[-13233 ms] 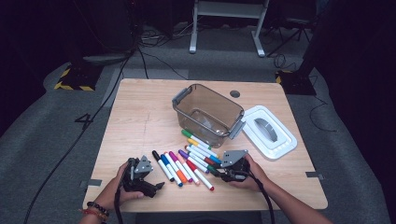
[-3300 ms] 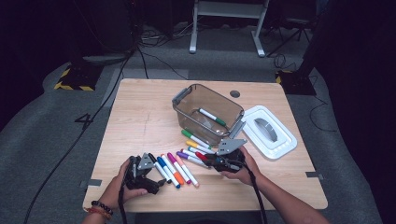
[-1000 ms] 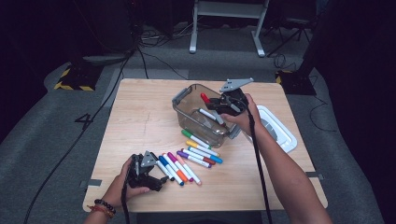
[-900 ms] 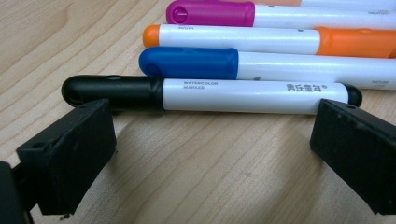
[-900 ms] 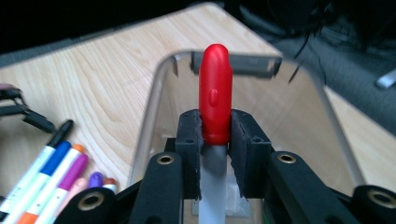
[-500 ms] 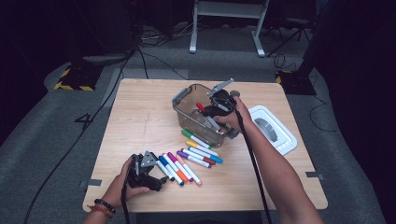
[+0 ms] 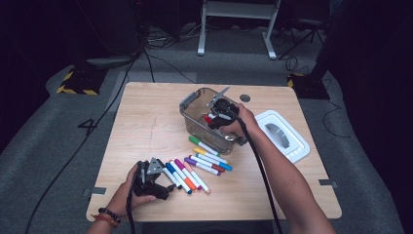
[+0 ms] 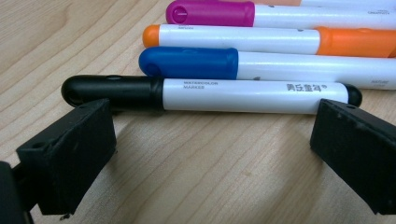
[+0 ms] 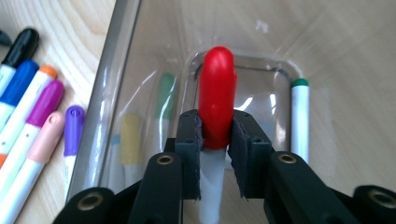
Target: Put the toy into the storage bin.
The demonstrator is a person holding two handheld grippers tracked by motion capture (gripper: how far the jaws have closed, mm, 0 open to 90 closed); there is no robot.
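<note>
My right gripper point(image 7: 214, 117) is shut on a red-capped marker point(image 9: 215, 102), holding it over the inside of the clear plastic bin point(image 7: 194, 100). A green-tipped marker point(image 9: 300, 121) lies on the bin's floor. Several markers point(image 7: 197, 165) lie in a loose row on the wooden table in front of the bin. My left gripper point(image 7: 165, 187) rests low on the table at the front left, jaws wide open. Just beyond its open fingertips lies a black-capped marker point(image 8: 205, 95), with blue point(image 8: 243, 65), orange point(image 8: 261, 39) and magenta point(image 8: 252, 13) ones behind it.
The bin's white lid point(image 7: 282, 136) with a grey handle lies to the right of the bin. A dark round hole point(image 7: 245, 98) marks the table behind the bin. Bare wood point(image 7: 146, 117) spreads across the left half. Dark floor and cables surround the table.
My right gripper has carried the red marker from above the bin's far right rim leftward and down into the bin. The left gripper has stayed where it was.
</note>
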